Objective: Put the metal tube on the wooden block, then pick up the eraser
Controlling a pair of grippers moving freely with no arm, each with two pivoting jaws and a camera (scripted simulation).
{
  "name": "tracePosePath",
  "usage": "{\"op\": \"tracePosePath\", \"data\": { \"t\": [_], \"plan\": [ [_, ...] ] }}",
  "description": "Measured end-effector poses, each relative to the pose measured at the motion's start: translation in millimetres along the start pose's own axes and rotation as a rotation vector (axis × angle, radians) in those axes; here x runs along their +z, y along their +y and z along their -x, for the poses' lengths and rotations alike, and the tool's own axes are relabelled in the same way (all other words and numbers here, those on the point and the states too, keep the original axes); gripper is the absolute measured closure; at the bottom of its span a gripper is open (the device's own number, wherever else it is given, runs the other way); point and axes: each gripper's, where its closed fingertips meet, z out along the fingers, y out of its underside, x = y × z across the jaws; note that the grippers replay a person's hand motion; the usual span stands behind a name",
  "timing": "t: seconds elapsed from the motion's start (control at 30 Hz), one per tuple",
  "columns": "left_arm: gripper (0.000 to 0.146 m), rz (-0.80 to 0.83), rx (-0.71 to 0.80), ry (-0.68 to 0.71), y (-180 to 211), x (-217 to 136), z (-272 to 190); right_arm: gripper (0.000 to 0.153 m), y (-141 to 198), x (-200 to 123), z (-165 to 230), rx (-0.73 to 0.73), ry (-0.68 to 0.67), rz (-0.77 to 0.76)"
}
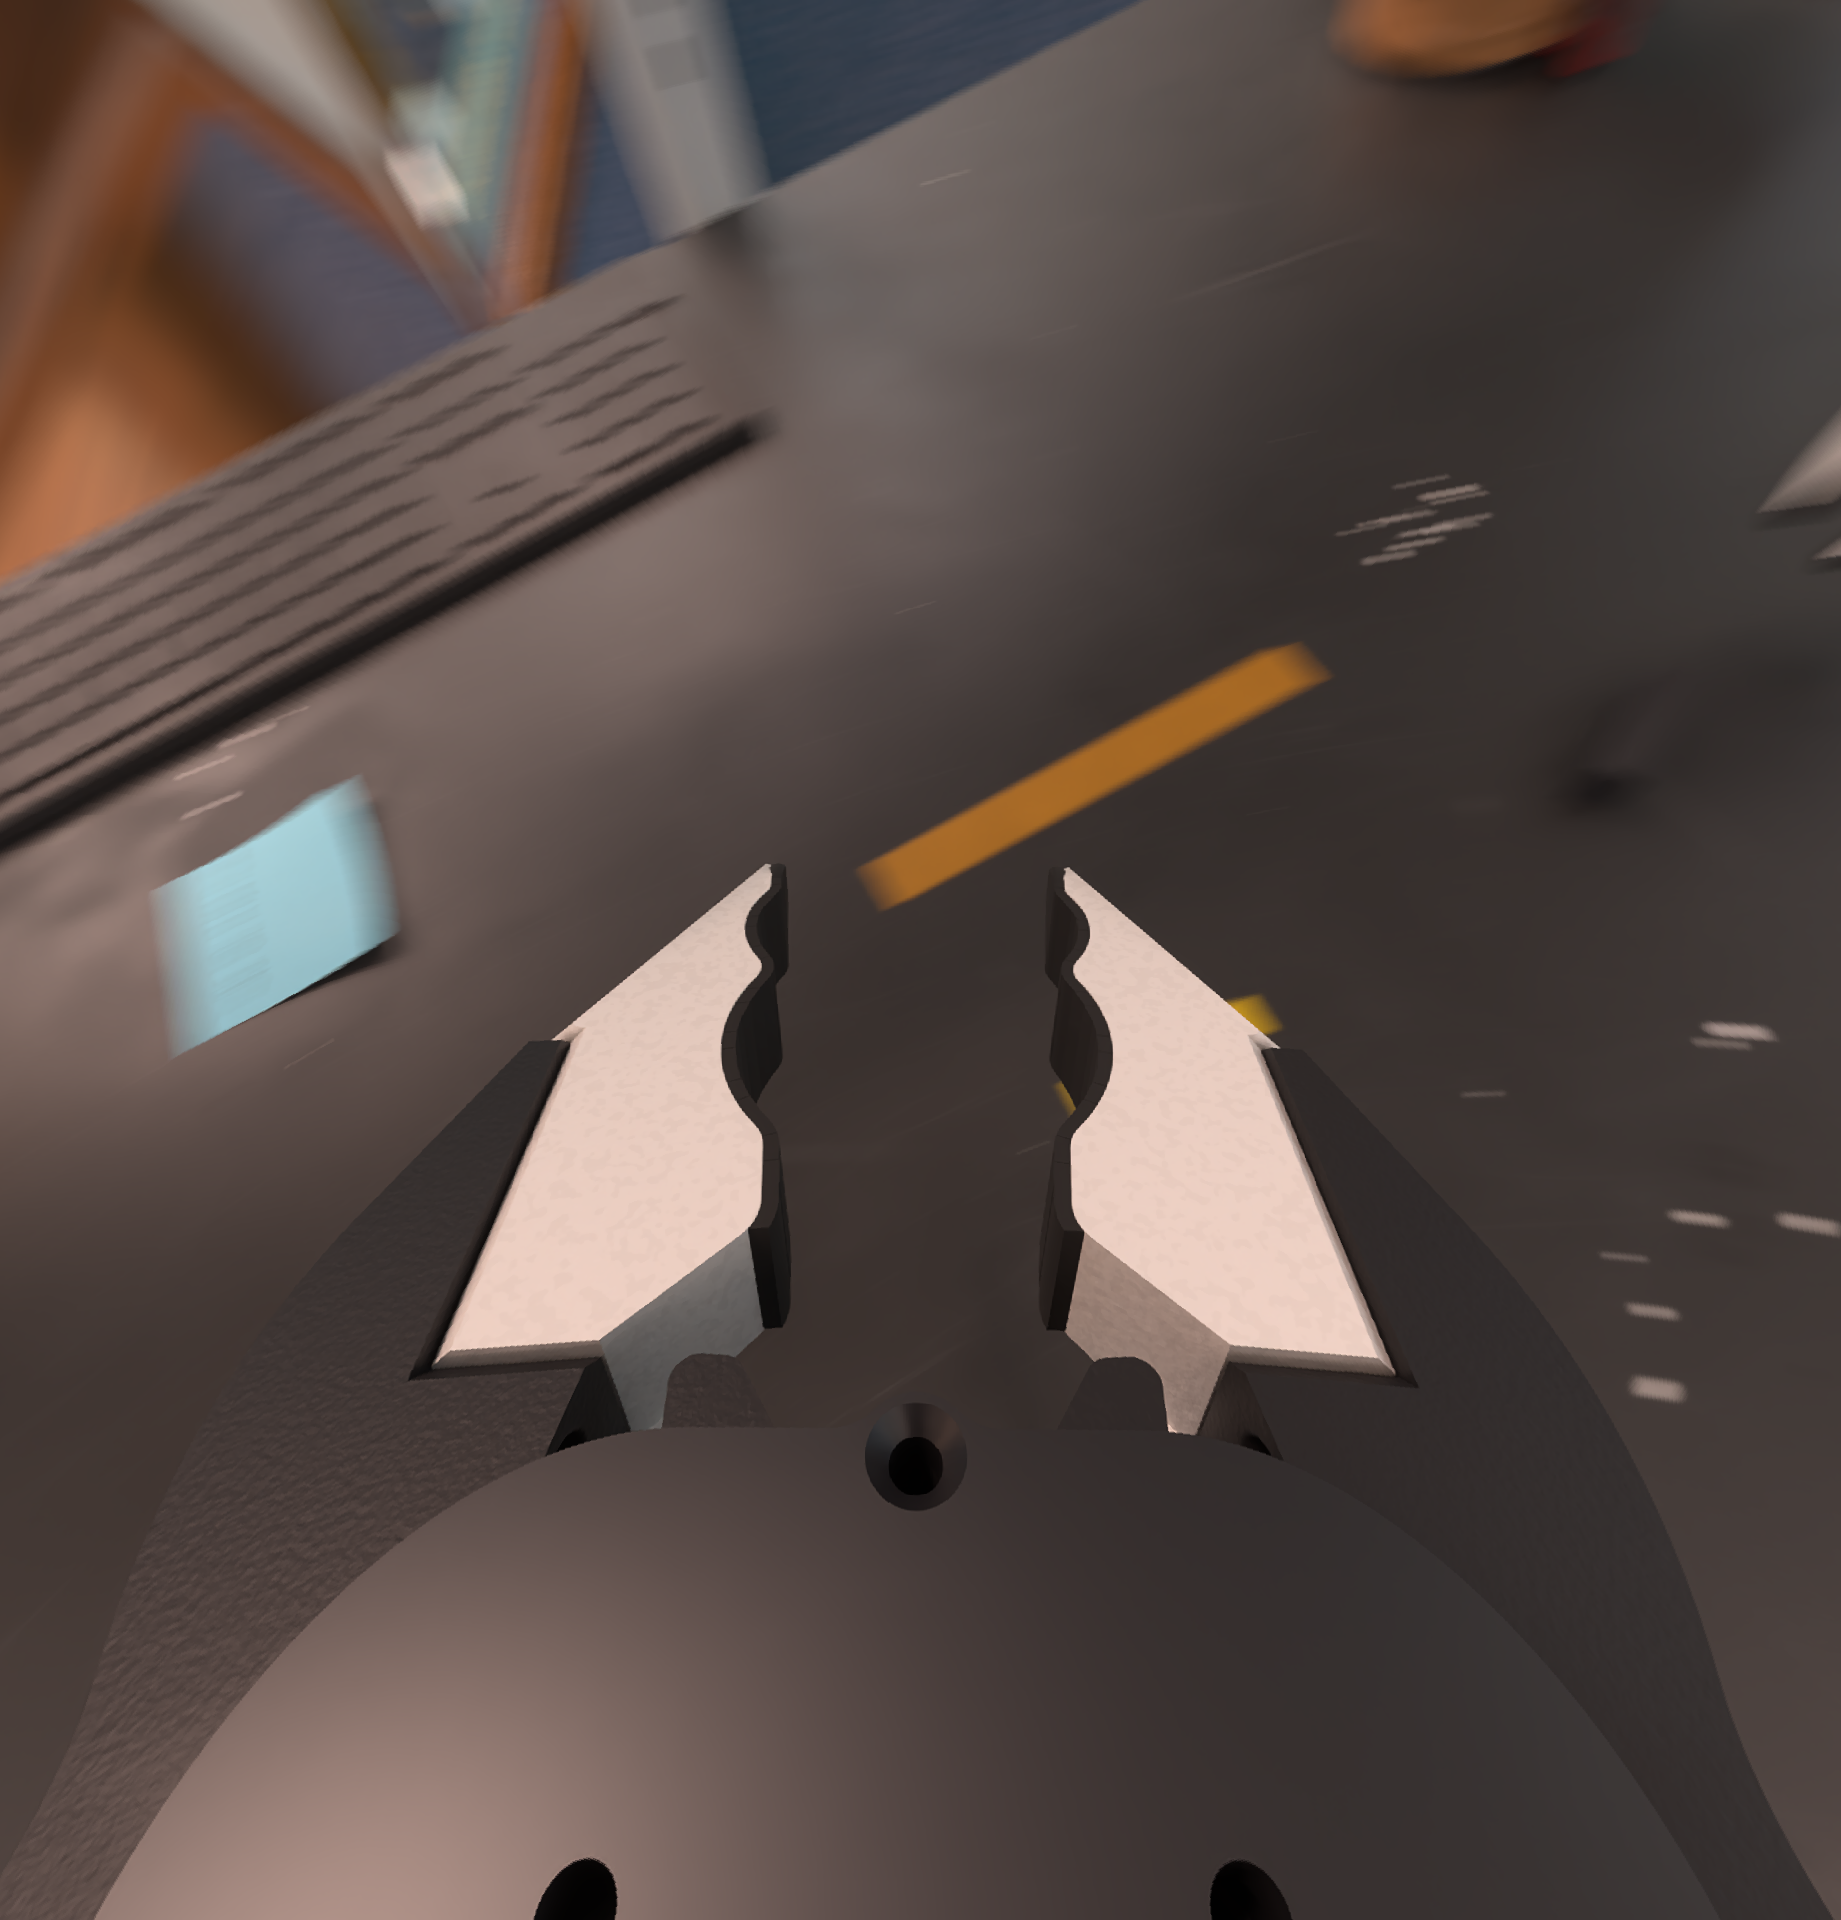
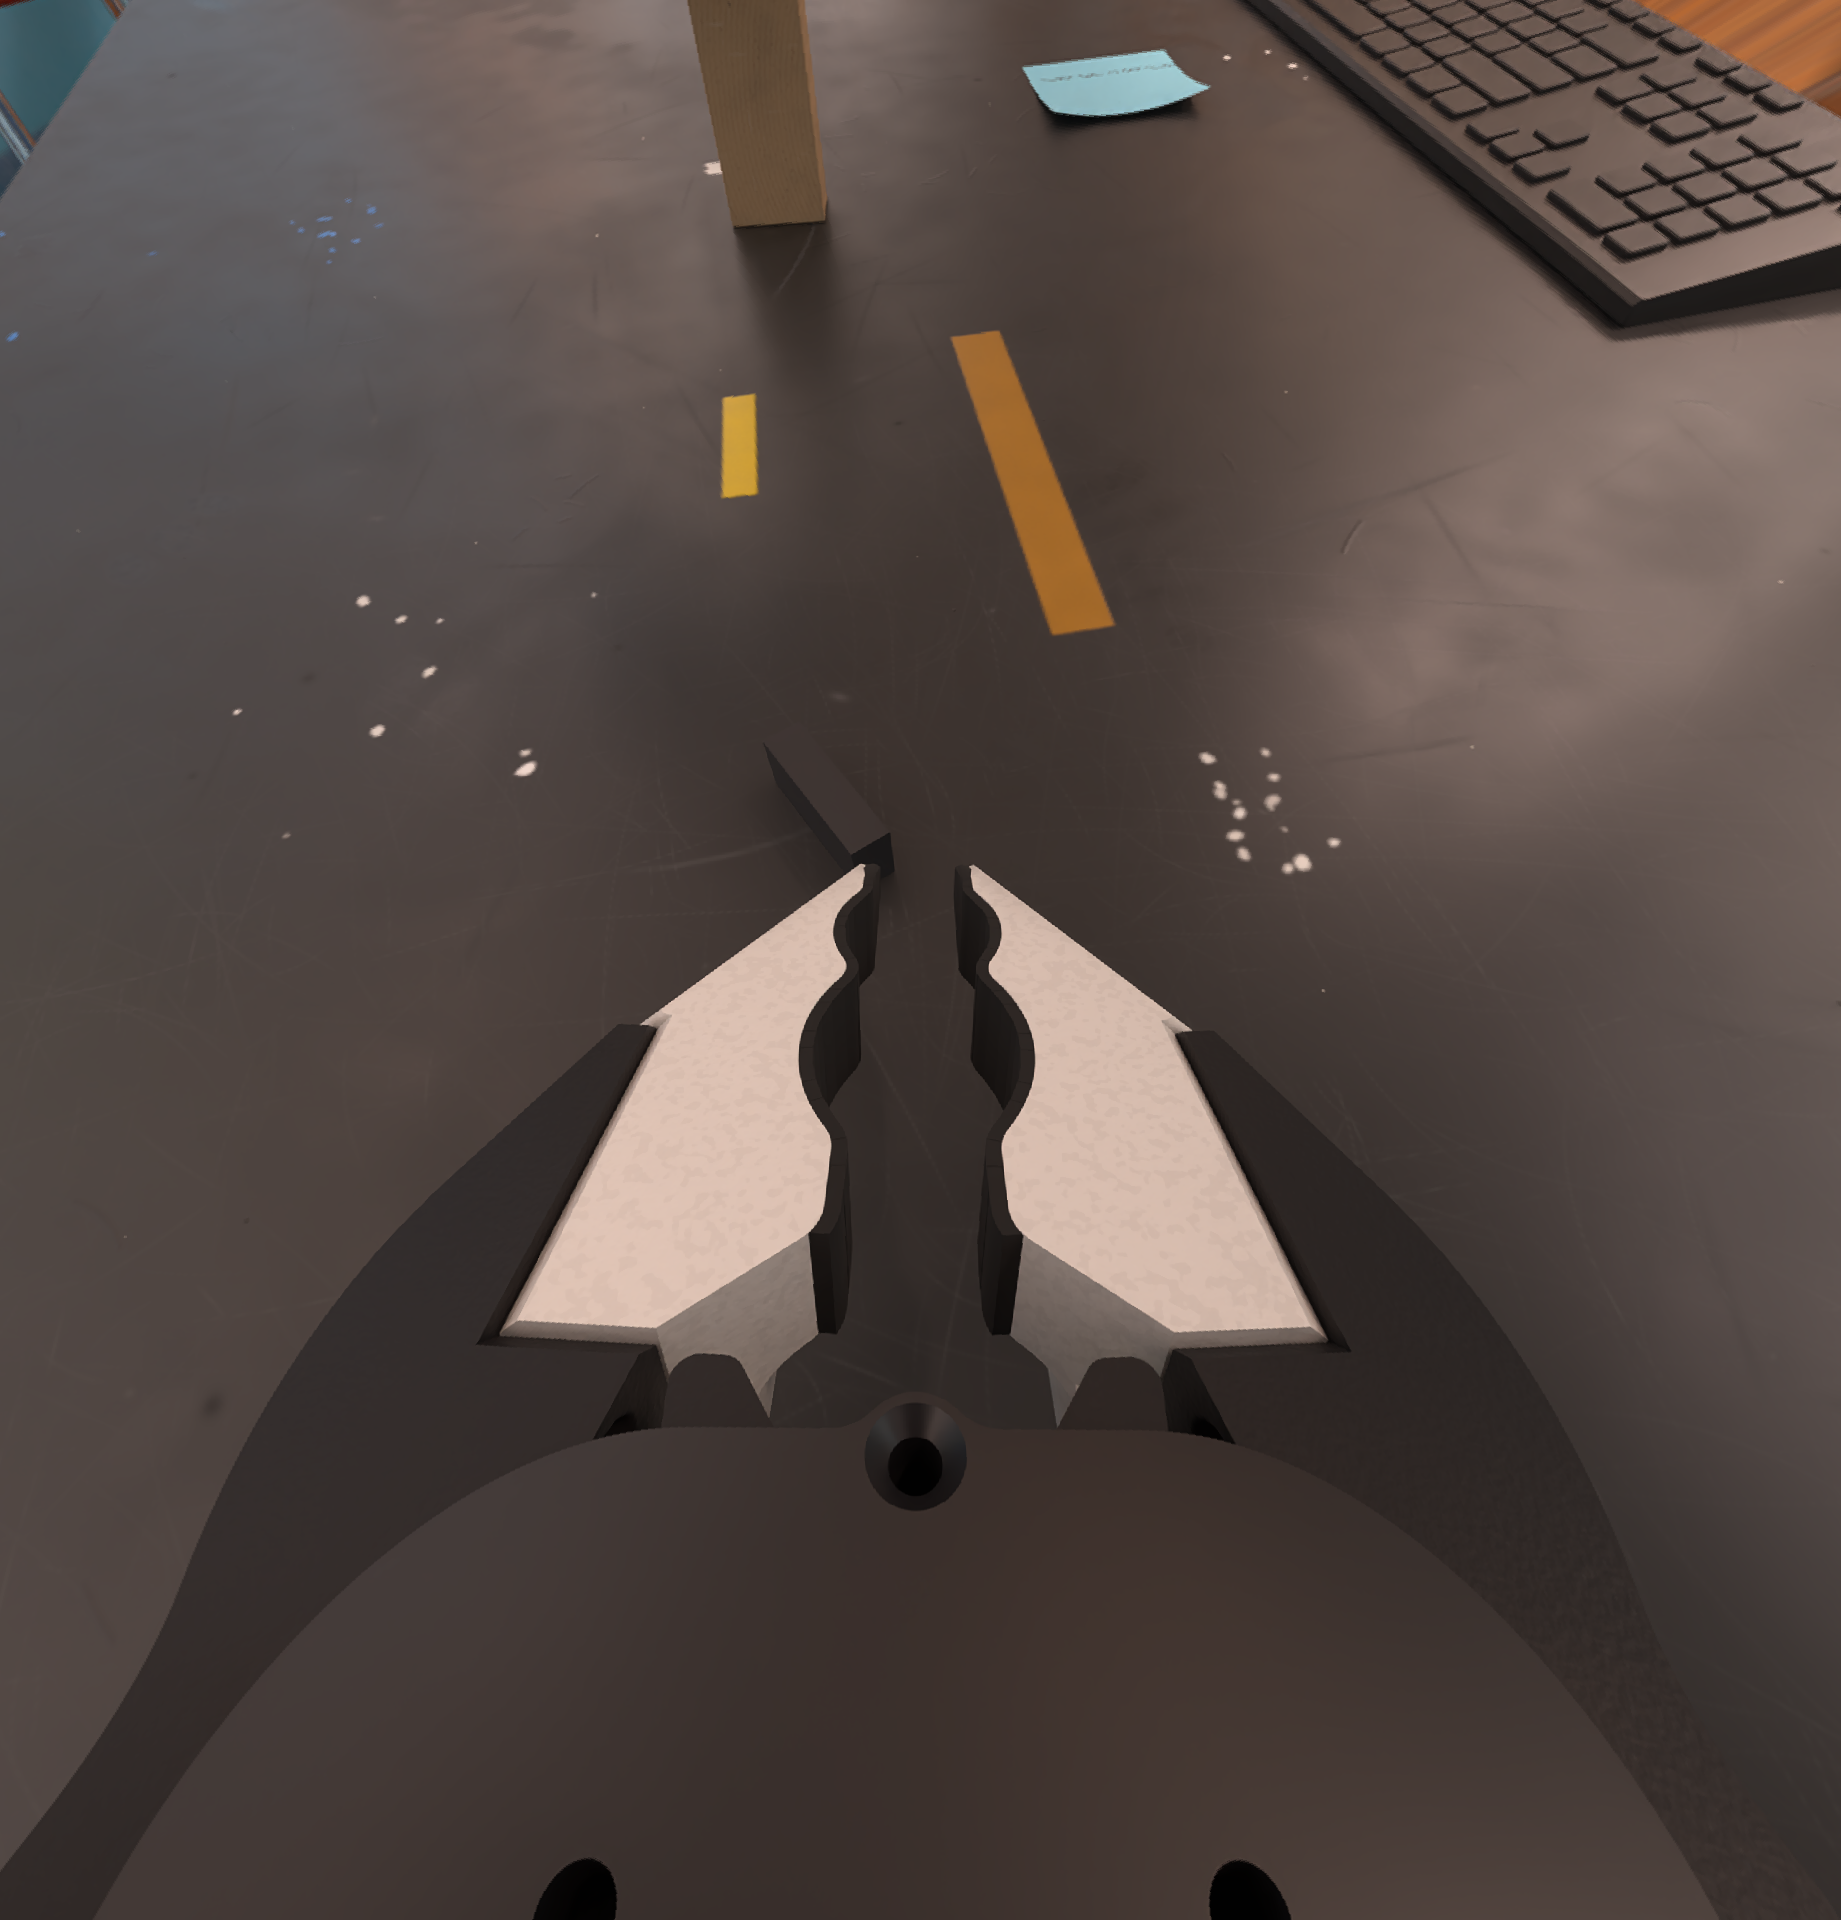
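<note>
my left gripper (image 1: pixel 916 883) hangs over a dark table (image 1: pixel 1103 364) with its jaws spread wide and nothing between them. just beyond its tips lies a long orange tape strip (image 1: pixel 1092 774), slanting up to the right. a pale blue sticky note (image 1: pixel 277 914) sits to the left, and a black keyboard (image 1: pixel 324 551) runs along the far left edge. this view is blurred.

my right gripper (image 2: pixel 916 878) is parted only narrowly and grips nothing. a small black block, the eraser (image 2: pixel 828 805), lies flat on the table just ahead of the left fingertip (image 2: pixel 864 883), close against it; i cannot tell whether they touch. farther off, a wooden block (image 2: pixel 765 114) stands upright on the table, its top cut off by the frame. between it and my gripper lie a short yellow tape strip (image 2: pixel 739 445) and the orange strip, side by side. white paint specks (image 2: pixel 1259 816) dot the table on the right.
</note>
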Motion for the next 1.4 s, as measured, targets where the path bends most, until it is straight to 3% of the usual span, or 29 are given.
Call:
{"op": "tracePosePath", "data": {
  "t": [0.1, 0.23, 0.43, 0.53, 0.6, 0.8, 1.07, 1.27, 1.4],
  "plan": [
    [0.099, -0.025, 0.031, 0.342, -16.3, 29.3, -90.7, 0.139, 0.0, -0.7, -3.5, 0.007, 0.015, -0.005],
    [0.099, 0.061, 0.152, 0.555, -10.0, 69.2, -177.4, 0.138, -2.9, -5.4, -13.9, 0.020, 0.067, -0.039],
    [0.106, 0.190, 0.261, 0.606, 6.0, 104.2, -220.2, 0.138, -11.4, -16.9, -33.1, 0.053, 0.163, -0.122],
    [0.118, 0.221, 0.288, 0.606, 10.2, 110.0, -224.8, 0.138, -14.7, -21.5, -39.4, 0.068, 0.197, -0.152],
    [0.135, 0.223, 0.317, 0.598, 11.0, 110.8, -224.1, 0.138, -15.9, -23.6, -42.3, 0.075, 0.213, -0.164],
    [0.135, 0.111, 0.271, 0.497, -13.3, 93.8, -186.7, 0.139, -20.5, -32.4, -55.8, 0.102, 0.284, -0.220],
    [0.135, -0.172, 0.089, 0.060, -51.8, 27.1, -50.1, 0.139, -27.5, -59.7, -83.7, 0.169, 0.443, -0.335],
    [0.135, -0.195, 0.056, -0.241, -45.8, -25.2, 28.8, 0.148, -30.1, -65.3, -87.1, 0.139, 0.500, -0.346],
    [0.135, -0.132, 0.018, -0.364, -28.0, -51.0, 65.3, 0.153, -33.2, -66.4, -85.0, 0.115, 0.509, -0.361]
  ]
}}
